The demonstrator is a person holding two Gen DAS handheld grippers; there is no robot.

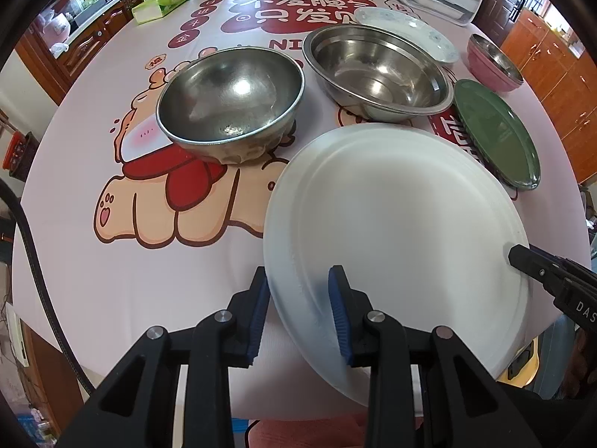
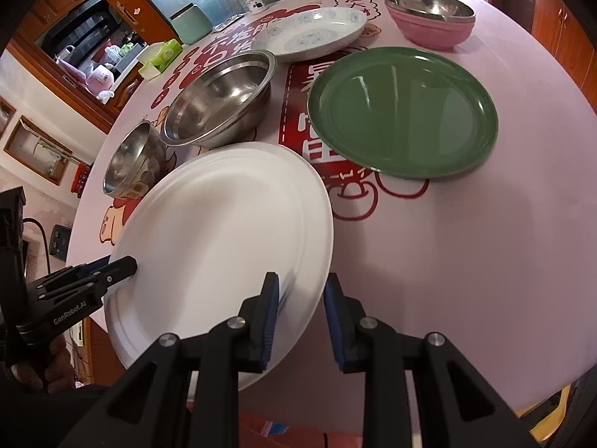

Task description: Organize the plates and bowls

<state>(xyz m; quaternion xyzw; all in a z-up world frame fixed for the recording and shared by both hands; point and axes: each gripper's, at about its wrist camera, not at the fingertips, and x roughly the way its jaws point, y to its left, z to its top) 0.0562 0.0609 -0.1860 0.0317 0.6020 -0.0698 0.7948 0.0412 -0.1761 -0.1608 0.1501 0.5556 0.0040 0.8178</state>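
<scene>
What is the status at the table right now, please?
Left tongs and right tongs each straddle the white plate's rim, opposite sides. Grip unconfirmed. Green plate ahead, bare; steel bowls close by.

Left gripper (image 1: 298, 313), right gripper (image 2: 301, 311): black frames, blue ribbed fingers (image 1: 337, 317), silver screws.

A round table (image 1: 112, 268) under a pink cartoon-printed cloth carries the dishes. Taking the wide steel bowl (image 1: 377, 71) as landmark: a deeper steel bowl (image 1: 229, 99) stands just to its left in the left view, a green plate (image 1: 496, 134) just to its right, and a patterned white plate (image 1: 410, 33) behind it. Farther right sits a pink bowl (image 1: 492, 63) with a steel bowl nested in it. A tissue pack (image 1: 160, 2) lies far back left.
</scene>
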